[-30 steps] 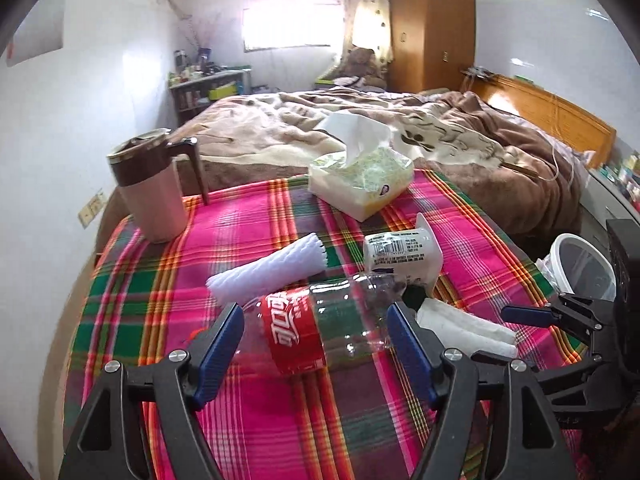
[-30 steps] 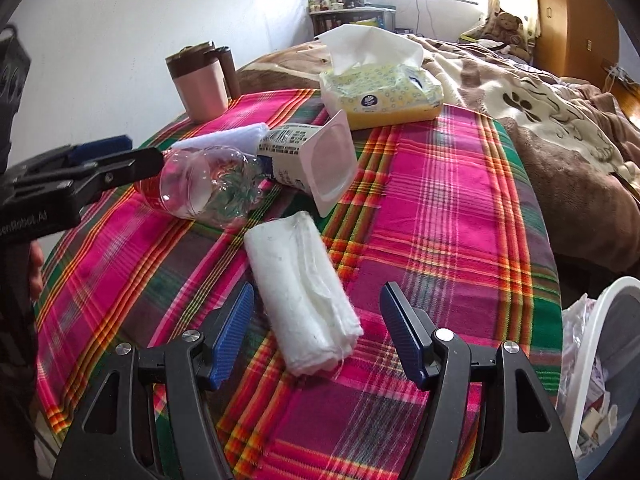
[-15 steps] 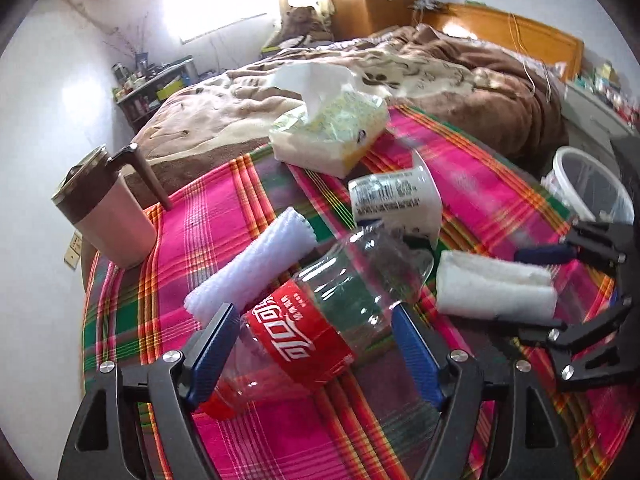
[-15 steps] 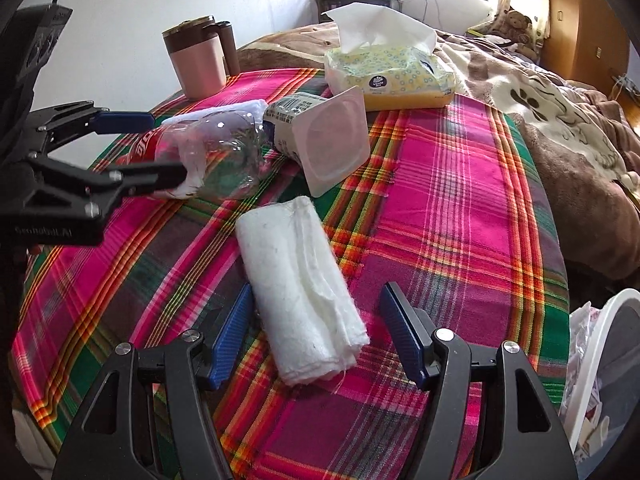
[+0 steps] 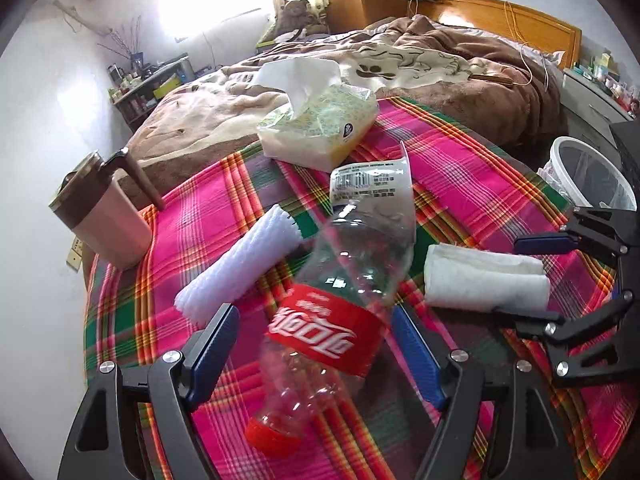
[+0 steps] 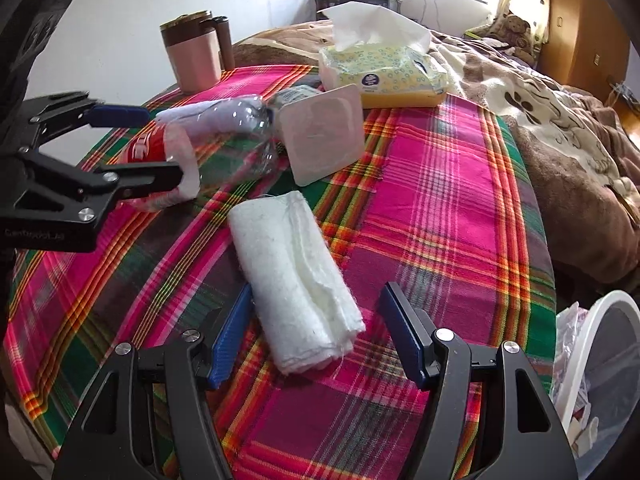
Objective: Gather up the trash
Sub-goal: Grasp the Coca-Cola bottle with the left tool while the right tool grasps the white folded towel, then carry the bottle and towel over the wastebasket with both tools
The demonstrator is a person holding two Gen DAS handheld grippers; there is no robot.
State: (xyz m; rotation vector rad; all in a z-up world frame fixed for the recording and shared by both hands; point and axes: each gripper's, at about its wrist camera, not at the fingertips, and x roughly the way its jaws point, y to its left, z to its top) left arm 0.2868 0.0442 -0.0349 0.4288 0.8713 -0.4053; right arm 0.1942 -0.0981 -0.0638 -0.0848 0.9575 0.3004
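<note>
Now the left tool (image 5: pixel 314 344) has rolled and straddles the cola bottle (image 5: pixel 320 332), open, ungripped; right tool (image 6: pixel 316 330) waits open astride the folded cloth (image 6: pixel 296 276).

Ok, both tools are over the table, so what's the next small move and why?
Probably close the left tool on the plastic bottle: the bottle lies between its open fingers, label level with the pads. The right tool likewise straddles the folded white cloth, and the bin stands at the table's edge.

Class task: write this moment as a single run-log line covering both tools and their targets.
left tool: open, straddling empty cola bottle | right tool: open, straddling folded white cloth | bin: beside table, nothing lifted yet
</note>
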